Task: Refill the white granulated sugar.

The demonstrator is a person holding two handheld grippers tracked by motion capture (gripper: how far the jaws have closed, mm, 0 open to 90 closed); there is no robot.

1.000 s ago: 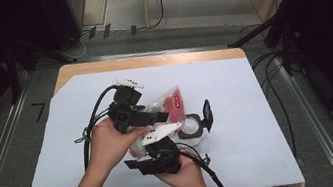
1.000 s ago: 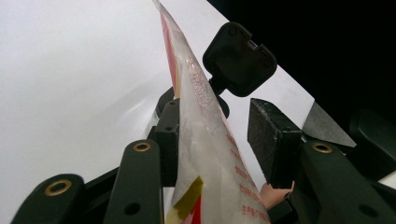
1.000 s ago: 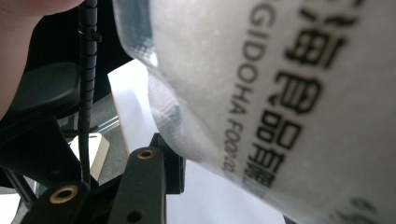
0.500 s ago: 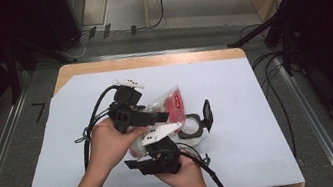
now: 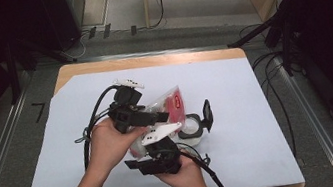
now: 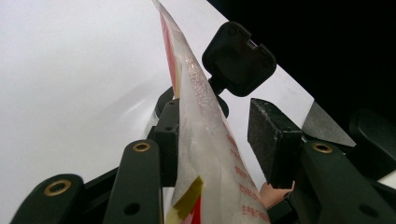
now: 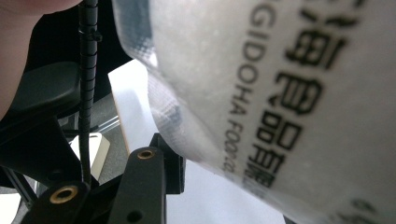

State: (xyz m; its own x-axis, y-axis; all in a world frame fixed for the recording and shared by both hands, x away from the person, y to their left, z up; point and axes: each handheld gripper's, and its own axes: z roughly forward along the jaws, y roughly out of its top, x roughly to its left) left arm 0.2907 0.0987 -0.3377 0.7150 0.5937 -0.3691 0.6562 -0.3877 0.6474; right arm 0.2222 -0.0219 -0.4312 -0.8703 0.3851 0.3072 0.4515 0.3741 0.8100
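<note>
A clear plastic bag [image 5: 171,104] of white grains with a red label is held up over the middle of the table. My left gripper [image 5: 160,117] reaches it from the left. In the left gripper view the bag [image 6: 205,154] stands between the jaws: one pad [image 6: 168,140] touches it and the other pad [image 6: 271,140] stands apart. My right gripper [image 5: 154,143] comes up from below. Its visible pad [image 7: 173,163] lies against the bag [image 7: 280,93], which hides the other jaw. A small jar [image 5: 191,126] with its black flip lid [image 5: 207,115] open stands just right of the bag.
A white sheet [image 5: 235,92] covers the wooden table [image 5: 149,60]. Black cables [image 5: 91,128] trail from the grippers to the left and toward the front edge. Metal rails [image 5: 310,116] run along the floor on both sides.
</note>
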